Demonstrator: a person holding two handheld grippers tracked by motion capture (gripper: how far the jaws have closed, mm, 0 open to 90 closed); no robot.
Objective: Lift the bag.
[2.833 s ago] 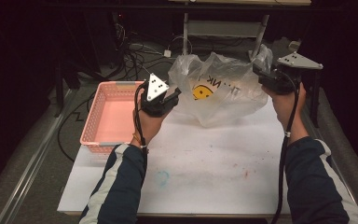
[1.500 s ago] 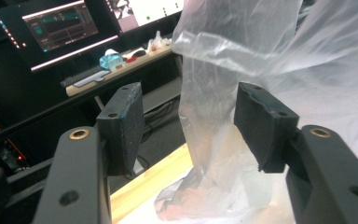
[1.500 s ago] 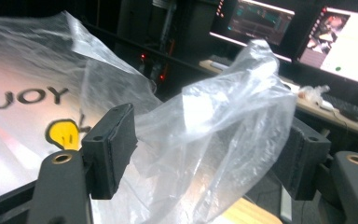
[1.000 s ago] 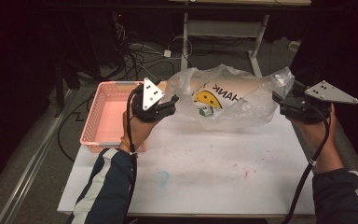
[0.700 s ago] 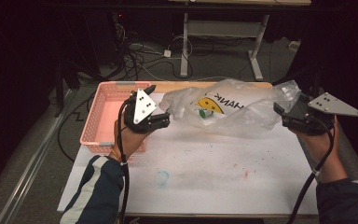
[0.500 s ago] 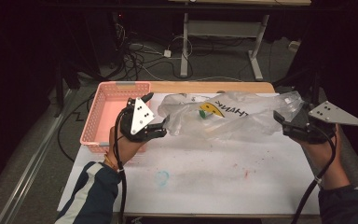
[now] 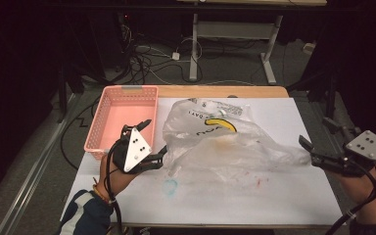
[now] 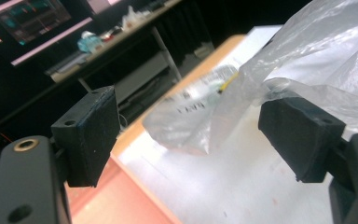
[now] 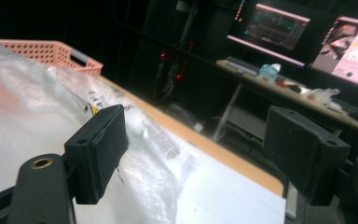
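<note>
the clear plastic bag (image 7: 220, 139) lies slumped flat on the white sheet (image 7: 254, 196) that covers the table, its yellow and black print facing up; everything else here is placed by that bag; the pink basket (image 7: 122, 117) stands just beside the bag's left edge, touching the sheet's far left corner; the left gripper (image 7: 152, 142) sits at the bag's near left corner, its jaws spread wide and having just been opening further, and in the left gripper view (image 8: 191, 135) a fold of the bag drapes over the top of one pad (image 8: 300, 135) while the other pad stands clear of it, so nothing is pinched; the right gripper (image 7: 309, 151) is at the bag's right tip, where the film tapers to a point; its jaws too have just been opening and stand wide apart; in the right gripper view (image 9: 196, 154) the bag spreads behind and beside one pad (image 9: 100, 151), with no film pressed between the two; a faint blue ring mark (image 7: 170, 186) shows on the sheet just in front of the bag's near left corner.
</note>
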